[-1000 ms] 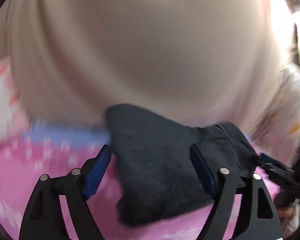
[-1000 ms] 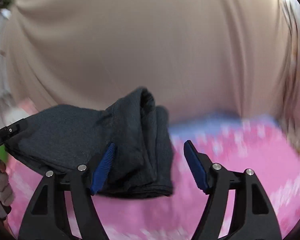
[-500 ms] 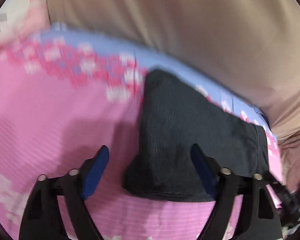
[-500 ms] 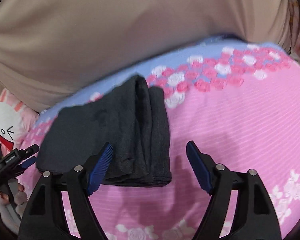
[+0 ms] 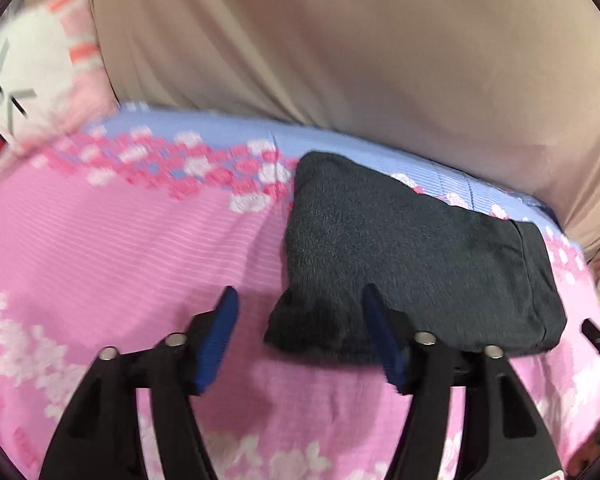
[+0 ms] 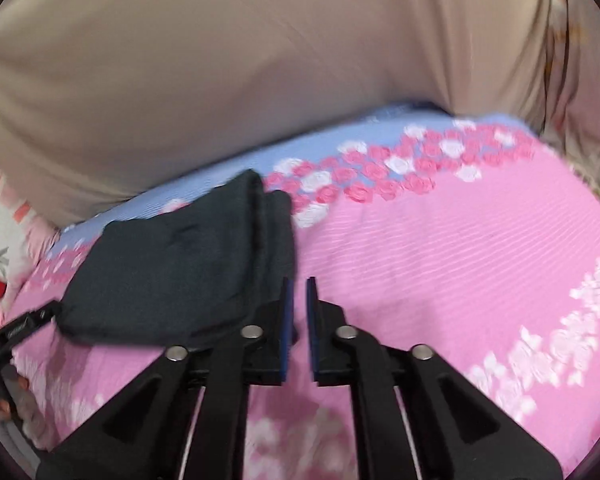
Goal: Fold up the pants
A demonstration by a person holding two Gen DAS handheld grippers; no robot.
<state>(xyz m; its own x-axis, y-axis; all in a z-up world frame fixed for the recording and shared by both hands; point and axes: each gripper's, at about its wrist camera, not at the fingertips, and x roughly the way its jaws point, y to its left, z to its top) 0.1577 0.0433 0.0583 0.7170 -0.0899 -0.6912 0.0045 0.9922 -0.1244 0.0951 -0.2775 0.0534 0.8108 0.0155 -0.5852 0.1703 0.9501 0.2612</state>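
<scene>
On pink floral bedspread (image 5: pixel 140 248): dark pants (image 5: pixel 412 264) folded into a compact bundle, both tools just short of it.

Left gripper (image 5: pixel 296 344) jaws spread wide, nothing between the blue pads; its right pad overlaps the bundle's near edge in view, contact uncertain. Bundle lies ahead and to the right of this tool, far corner reaching the blue border strip. Right gripper (image 6: pixel 298 328) jaws nearly together, narrow gap, holding nothing. From the right wrist view, pants (image 6: pixel 180 268) sit ahead-left, stacked fold edges facing the tool, near edge just beside left pad. Beige curtain (image 6: pixel 260 60) behind. White plush toy (image 5: pixel 28 80) far left.
</scene>
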